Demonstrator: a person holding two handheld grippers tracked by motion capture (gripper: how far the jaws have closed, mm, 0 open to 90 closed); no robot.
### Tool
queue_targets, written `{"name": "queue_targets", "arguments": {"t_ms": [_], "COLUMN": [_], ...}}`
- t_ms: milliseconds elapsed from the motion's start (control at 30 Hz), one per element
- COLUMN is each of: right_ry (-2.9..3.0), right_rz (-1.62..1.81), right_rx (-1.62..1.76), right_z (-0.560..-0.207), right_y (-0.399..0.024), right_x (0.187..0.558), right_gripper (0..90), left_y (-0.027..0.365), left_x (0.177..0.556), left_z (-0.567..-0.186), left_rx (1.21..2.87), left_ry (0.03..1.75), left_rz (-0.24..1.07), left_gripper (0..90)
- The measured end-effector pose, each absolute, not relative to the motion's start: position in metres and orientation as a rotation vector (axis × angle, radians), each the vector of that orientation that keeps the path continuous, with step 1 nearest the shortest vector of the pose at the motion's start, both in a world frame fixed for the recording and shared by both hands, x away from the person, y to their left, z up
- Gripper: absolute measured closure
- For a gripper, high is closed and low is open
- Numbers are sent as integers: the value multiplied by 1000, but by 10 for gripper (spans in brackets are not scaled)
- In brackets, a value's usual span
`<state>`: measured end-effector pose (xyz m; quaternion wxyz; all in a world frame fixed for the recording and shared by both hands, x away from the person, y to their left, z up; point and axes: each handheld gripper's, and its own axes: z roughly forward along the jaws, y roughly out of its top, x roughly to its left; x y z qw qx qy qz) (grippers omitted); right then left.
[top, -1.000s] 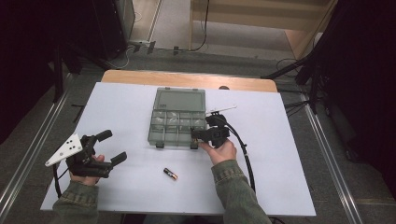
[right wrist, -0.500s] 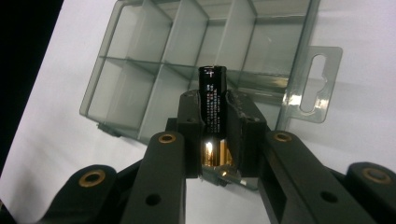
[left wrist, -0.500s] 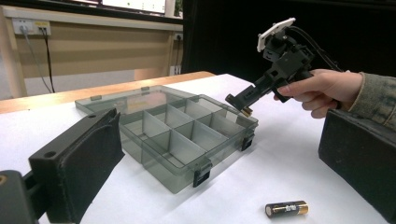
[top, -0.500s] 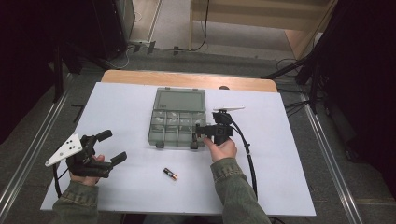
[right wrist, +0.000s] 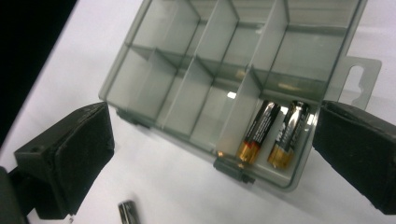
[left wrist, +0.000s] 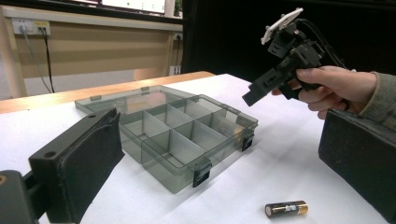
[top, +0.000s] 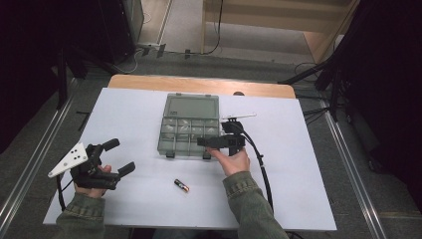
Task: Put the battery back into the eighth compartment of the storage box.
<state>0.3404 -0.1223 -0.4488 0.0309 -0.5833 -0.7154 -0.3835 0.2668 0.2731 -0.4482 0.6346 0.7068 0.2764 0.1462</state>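
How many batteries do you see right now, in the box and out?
3. Two black-and-gold cylindrical batteries lie side by side in one corner compartment of the clear grey plastic organiser box; a third battery lies on the white table. None appear hidden.

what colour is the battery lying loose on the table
Black with a gold end, the battery shows best in the left gripper view.

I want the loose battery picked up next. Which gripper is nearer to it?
Roughly even, the right slightly nearer. The right gripper hangs over the organizer box's front corner; the battery lies on the table between it and the left gripper.
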Motion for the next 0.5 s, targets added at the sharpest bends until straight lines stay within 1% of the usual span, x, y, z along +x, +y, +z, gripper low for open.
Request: {"name": "queue_targets", "arguments": {"t_ms": [500], "right_ry": [-2362], "right_rz": [-1130], "right_rx": [-1643], "right_z": [-444], "right_y": [-98], "right_x": [321], "right_gripper": [0], "left_y": [273], "left_x": [267], "left_z": [-448], "left_rx": [1618], "left_ry": [634], "left_rz": [336], "left_gripper": [0]}}
